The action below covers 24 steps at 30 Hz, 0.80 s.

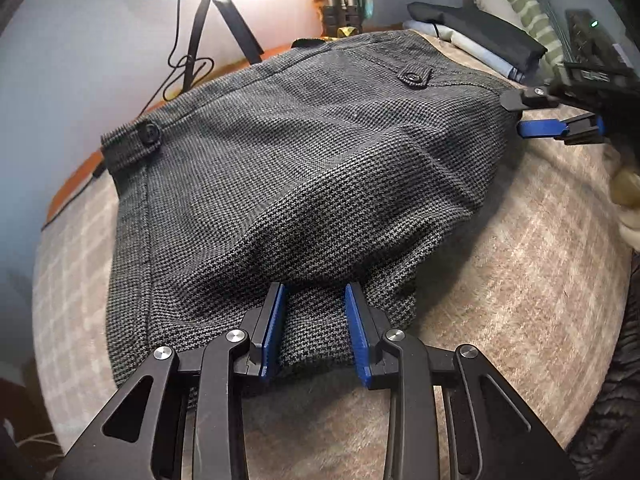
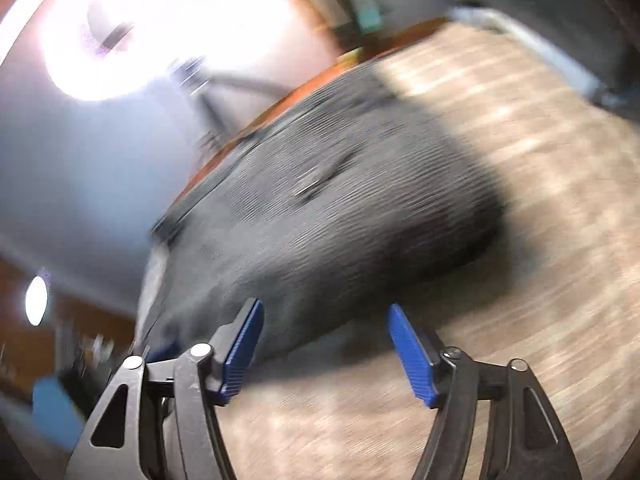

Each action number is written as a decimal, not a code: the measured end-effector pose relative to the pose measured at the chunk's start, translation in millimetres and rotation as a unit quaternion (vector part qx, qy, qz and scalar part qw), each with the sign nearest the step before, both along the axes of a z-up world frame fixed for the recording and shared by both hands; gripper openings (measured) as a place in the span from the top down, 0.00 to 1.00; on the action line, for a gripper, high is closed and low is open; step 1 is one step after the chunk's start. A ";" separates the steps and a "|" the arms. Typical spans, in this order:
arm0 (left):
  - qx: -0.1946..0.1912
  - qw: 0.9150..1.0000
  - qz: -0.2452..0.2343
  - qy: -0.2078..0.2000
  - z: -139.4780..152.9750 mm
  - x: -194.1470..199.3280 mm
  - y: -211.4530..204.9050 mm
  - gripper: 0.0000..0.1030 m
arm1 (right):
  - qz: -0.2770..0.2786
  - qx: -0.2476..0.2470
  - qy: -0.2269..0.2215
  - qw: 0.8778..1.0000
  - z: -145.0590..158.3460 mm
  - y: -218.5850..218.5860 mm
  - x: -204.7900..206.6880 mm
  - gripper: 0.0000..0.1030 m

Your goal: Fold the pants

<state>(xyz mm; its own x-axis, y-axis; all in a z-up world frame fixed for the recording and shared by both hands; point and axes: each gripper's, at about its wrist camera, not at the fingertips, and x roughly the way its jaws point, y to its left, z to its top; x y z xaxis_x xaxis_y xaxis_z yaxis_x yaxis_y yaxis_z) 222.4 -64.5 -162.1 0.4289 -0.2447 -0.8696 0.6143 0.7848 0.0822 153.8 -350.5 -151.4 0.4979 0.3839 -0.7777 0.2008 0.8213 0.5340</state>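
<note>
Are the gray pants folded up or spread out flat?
Folded, at least partly: the pants lie doubled in layers on the blanket, a rounded fold between the left gripper fingers.

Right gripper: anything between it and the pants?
Nothing visible. The right gripper is open, its jaws apart over bare blanket, and the pants lie directly ahead with only blanket in the gap. The folded clothes sit far off to the side. The right wrist view is motion-blurred, so small items could be missed.

Coarse woven houndstooth pants [image 1: 304, 184] lie on a soft, matt, fuzzy blanket [image 1: 520, 300].
</note>
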 end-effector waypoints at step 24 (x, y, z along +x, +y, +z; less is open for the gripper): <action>-0.047 0.989 0.140 -0.002 41.3 1.2 111.5 0.59 | 0.038 -0.110 -0.011 0.993 22.2 -19.5 33.7 0.55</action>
